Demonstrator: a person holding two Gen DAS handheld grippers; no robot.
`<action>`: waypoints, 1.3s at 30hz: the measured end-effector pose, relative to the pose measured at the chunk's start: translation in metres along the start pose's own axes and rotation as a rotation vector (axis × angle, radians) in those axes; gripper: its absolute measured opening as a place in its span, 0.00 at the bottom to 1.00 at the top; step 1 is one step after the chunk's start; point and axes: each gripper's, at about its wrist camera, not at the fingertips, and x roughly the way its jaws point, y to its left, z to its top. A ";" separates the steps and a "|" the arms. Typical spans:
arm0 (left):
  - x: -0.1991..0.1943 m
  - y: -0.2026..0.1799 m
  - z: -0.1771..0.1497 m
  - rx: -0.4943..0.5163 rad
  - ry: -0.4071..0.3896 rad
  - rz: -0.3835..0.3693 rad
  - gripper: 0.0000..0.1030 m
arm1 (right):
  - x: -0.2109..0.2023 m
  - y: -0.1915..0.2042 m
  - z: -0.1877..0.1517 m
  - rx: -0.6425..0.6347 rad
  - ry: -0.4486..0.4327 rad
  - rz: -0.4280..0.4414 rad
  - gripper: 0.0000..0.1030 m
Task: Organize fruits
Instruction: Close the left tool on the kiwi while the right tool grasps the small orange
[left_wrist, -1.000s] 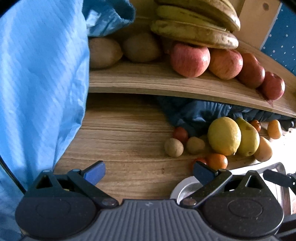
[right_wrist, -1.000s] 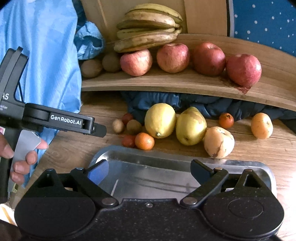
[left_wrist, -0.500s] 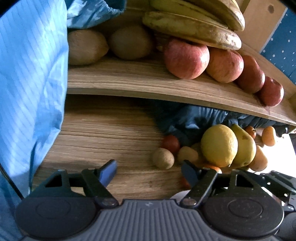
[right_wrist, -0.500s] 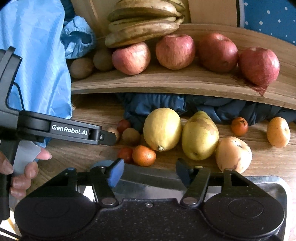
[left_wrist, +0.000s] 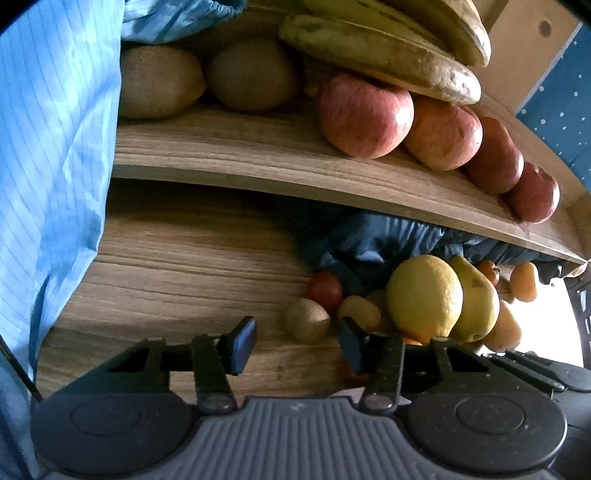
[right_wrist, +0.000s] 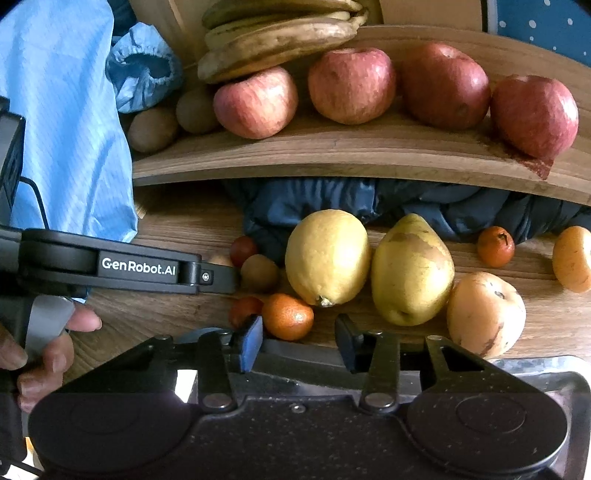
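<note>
Fruits (right_wrist: 327, 256) lie jumbled on the wood: yellow, orange, red, brown.

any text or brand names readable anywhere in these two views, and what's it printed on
"GenRobot.AI": white lettering on the black arm of the left gripper, seen from the right wrist view.
No other text can be read: the fruit, the wooden shelf, the metal tray and the blue cloth show no labels or stickers in either view.
</note>
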 end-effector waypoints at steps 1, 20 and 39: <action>0.001 0.000 0.000 -0.002 -0.001 -0.006 0.48 | 0.000 0.000 0.000 0.004 0.001 0.005 0.40; -0.020 0.004 -0.003 0.003 -0.032 -0.040 0.29 | -0.011 0.000 0.000 0.043 0.002 0.036 0.31; -0.064 -0.011 -0.041 0.061 -0.065 -0.080 0.29 | -0.073 0.016 -0.031 0.042 -0.084 0.015 0.30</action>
